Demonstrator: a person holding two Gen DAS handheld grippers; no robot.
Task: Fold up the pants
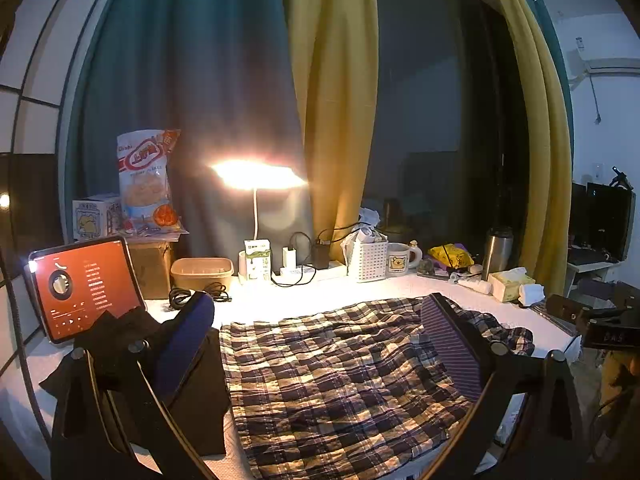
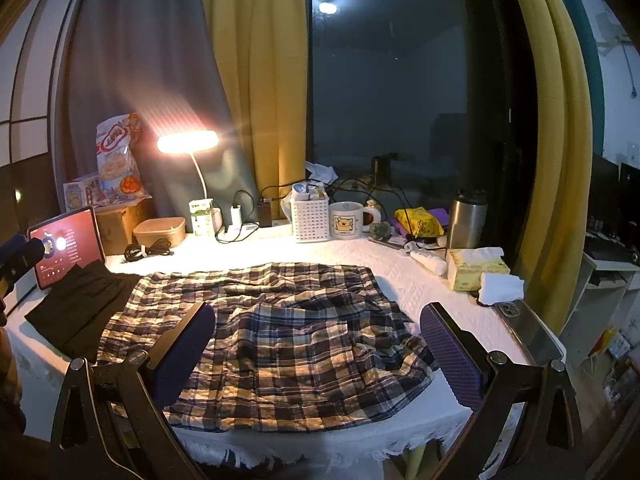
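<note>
Now, with my left gripper (image 1: 316, 336) and right gripper (image 2: 318, 334) both spread wide and empty over the plaid pants (image 2: 280, 344) (lying rumpled, perhaps half-folded) on the white table (image 2: 408, 276), I should pinch the edges evenly.

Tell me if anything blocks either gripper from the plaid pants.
Nothing visible does. The left gripper and right gripper both hang open directly over the plaid pants. The black garment only adjoins the pants' left edge; the clutter sits behind along the window.

Black gripper frames, ribbed blue-purple fingers (image 2: 452, 356), silver screws
</note>
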